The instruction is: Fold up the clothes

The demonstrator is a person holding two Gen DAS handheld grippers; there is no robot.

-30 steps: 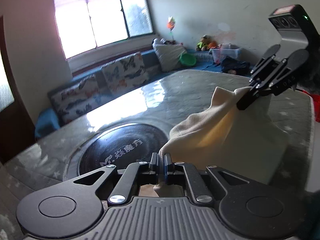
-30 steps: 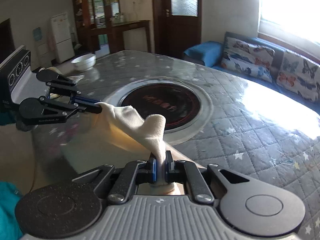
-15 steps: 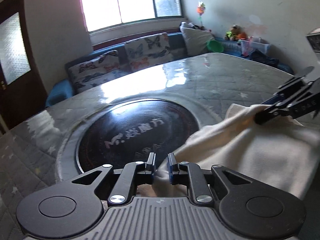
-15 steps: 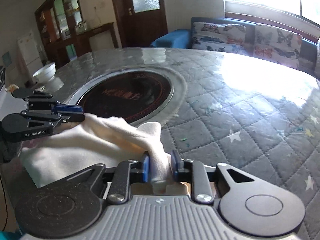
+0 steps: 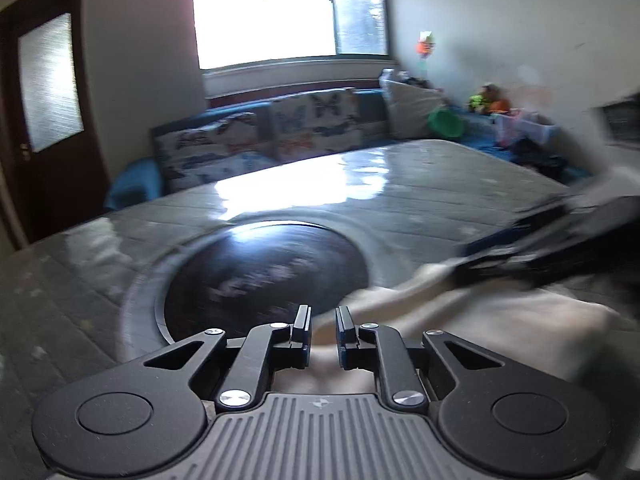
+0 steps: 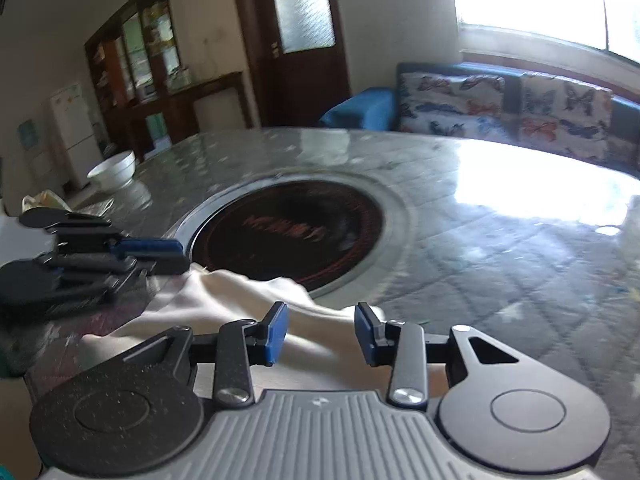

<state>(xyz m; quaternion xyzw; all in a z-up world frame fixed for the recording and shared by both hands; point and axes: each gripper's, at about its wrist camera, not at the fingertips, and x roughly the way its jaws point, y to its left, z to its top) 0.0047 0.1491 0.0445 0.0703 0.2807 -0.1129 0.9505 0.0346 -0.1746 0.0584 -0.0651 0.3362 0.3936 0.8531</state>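
Observation:
A cream cloth (image 5: 460, 320) lies on the grey quilted table (image 5: 400, 184), beside the dark round hotplate (image 5: 268, 272). It also shows in the right wrist view (image 6: 240, 304). My left gripper (image 5: 323, 328) is open, its jaws a little apart, with the cloth's edge just beyond them. My right gripper (image 6: 321, 332) is open wide above the cloth's near edge. Each gripper shows in the other's view: the right one blurred (image 5: 520, 252), the left one (image 6: 160, 252) at the cloth's far corner.
The hotplate (image 6: 288, 236) sits in a metal ring in the table. A white bowl (image 6: 114, 168) stands at the table's far left end. A butterfly-print sofa (image 6: 500, 108) lies behind the table, under the window. A dark wooden door (image 5: 48, 112) is at left.
Both grippers have opened and let go of the cloth. The cloth, held up a second ago, now lies flat on the table. Both grippers have drawn back a little.

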